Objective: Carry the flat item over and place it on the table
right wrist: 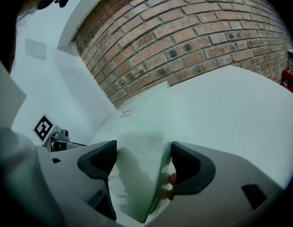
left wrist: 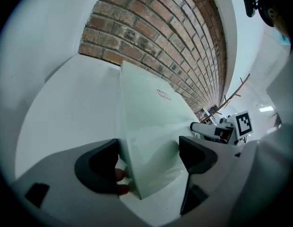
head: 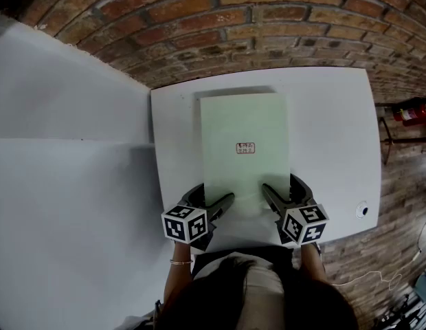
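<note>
Backdrop: red brick wall [head: 233,26], with a white table [head: 337,150] set against it and a plain white surface [head: 62,184] to the left of the left claw. Item 1: flat item [head: 244,126], a pale green rectangular sheet with a small red-printed label [head: 245,148] near its middle. It stretched over the table top from the two claws forward toward the wall. Whether its near edge rested on the table could not be told. Item 2: left gripper [head: 213,199], at the sheet's near left corner. Its jaws stood wide apart with that corner between them. The sheet's edge lay against one jaw pad, and the other jaw stood clear of the sheet's face, so nothing was clamped. Item 3: right gripper [head: 280,194], at the near right corner. It was likewise spread wide, with the sheet's edge just beside one pad and a plain gap to the other. Each claw carried a marker cube, the left one [head: 185,223] and the right one [head: 304,223] both just behind the jaws on the person's side. Sundries: a bracelet [head: 180,260] on the wrist behind the left claw, a small round fitting [head: 363,210] in the table top to the right of the right claw, and a red fire extinguisher [head: 412,112] farther right, past the table's edge.
</note>
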Available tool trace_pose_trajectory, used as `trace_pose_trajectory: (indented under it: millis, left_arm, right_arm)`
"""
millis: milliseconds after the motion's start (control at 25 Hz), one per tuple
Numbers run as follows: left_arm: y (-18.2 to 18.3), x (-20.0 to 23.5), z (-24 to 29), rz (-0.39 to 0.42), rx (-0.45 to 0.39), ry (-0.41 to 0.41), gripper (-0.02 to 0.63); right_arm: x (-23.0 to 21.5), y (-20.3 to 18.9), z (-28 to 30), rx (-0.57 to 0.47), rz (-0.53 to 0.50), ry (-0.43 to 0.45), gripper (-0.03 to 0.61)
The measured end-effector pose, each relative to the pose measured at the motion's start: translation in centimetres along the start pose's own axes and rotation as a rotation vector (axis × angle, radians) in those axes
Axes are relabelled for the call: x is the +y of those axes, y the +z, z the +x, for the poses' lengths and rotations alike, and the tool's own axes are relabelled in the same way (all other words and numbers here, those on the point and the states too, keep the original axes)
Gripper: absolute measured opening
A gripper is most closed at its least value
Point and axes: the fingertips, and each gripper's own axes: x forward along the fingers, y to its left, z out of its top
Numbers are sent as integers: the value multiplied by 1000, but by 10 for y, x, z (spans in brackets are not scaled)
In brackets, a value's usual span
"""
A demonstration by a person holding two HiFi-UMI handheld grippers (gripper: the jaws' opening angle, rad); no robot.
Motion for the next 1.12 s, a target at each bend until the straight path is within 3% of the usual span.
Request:
trace_pose_trajectory:
  millis: [1120]
  left_arm:
    - [1,-2,0,17,8,32,419]
  right_arm:
    - [-3,-3,-2,-14,-4,-16,379]
